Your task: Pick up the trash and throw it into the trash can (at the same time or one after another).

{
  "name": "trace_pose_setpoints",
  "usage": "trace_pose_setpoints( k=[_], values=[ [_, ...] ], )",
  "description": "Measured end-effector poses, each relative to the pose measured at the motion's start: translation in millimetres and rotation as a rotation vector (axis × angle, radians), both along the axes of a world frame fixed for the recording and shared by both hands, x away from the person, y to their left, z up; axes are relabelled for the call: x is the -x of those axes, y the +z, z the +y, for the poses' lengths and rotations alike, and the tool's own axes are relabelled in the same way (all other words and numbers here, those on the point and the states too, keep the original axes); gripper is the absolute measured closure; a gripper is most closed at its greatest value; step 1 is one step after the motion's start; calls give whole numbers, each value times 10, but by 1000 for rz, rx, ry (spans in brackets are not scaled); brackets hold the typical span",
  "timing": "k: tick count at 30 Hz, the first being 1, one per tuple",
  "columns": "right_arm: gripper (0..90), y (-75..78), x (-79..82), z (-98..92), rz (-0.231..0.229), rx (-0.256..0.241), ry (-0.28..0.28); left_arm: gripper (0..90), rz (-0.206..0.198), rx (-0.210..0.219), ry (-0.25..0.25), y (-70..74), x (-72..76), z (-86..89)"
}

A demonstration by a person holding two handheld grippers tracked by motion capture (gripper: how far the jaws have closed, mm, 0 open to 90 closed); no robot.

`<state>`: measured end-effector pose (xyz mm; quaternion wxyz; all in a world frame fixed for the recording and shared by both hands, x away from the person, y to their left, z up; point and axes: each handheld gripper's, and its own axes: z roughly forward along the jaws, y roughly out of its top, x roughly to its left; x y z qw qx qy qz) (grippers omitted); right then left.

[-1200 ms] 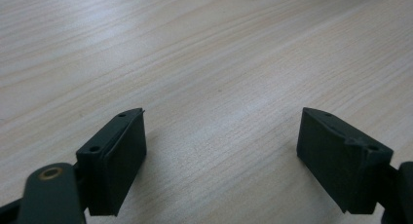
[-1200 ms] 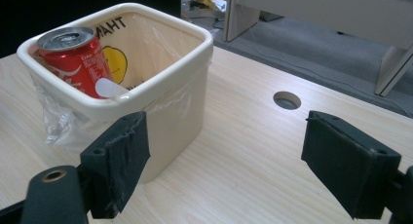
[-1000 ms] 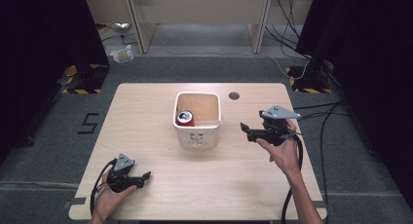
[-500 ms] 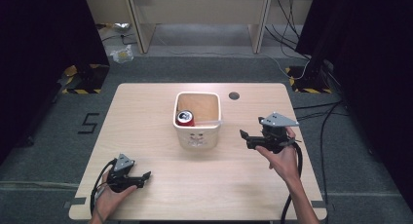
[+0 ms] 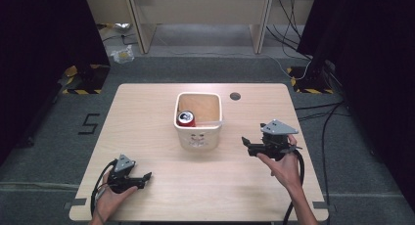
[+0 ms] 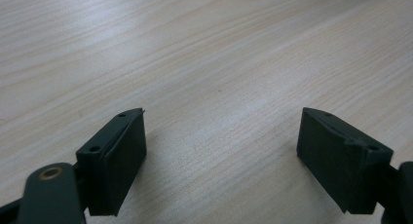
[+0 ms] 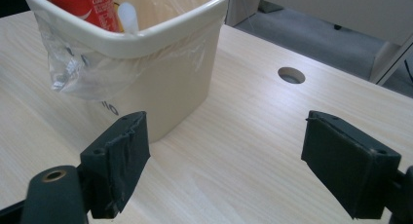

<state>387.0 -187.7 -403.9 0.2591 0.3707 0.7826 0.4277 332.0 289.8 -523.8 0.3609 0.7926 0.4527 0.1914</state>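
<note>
Cream plastic forms the small bin (image 5: 198,122) at the centre of the high view, lined with a clear bag whose edge folds over the rim; a red drinks can (image 5: 186,118) stands inside against its left wall. In the right gripper view the bin (image 7: 146,53) fills the upper left, with the can (image 7: 85,7) and a white rounded object (image 7: 128,17) beside it, and the table's round cable hole (image 7: 291,75) at the upper right. The right gripper (image 5: 250,143), right of centre in the high view, has drawn slightly lower and away from the bin compared with half a second ago; its jaws are spread wide and hold nothing. The left gripper (image 5: 143,178), at the lower left, has not moved; its jaws likewise gape wide over bare wooden table (image 6: 204,63), empty.
</note>
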Motion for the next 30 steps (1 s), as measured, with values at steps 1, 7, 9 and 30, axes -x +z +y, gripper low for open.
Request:
trace_pose_setpoints(
  k=[1,7,9,30],
  values=[
    [175,-11,6,-6,1,4,3,175,1,0,-1,0,0,0],
    [175,-73,53,-14,12,6,5,174,-1,1,-1,-1,-1,0],
    [175,-92,67,-14,8,9,3,174,0,-1,-1,0,0,1],
    [175,-384,206,-42,35,-11,14,174,0,-1,-1,0,0,0]
  ],
)
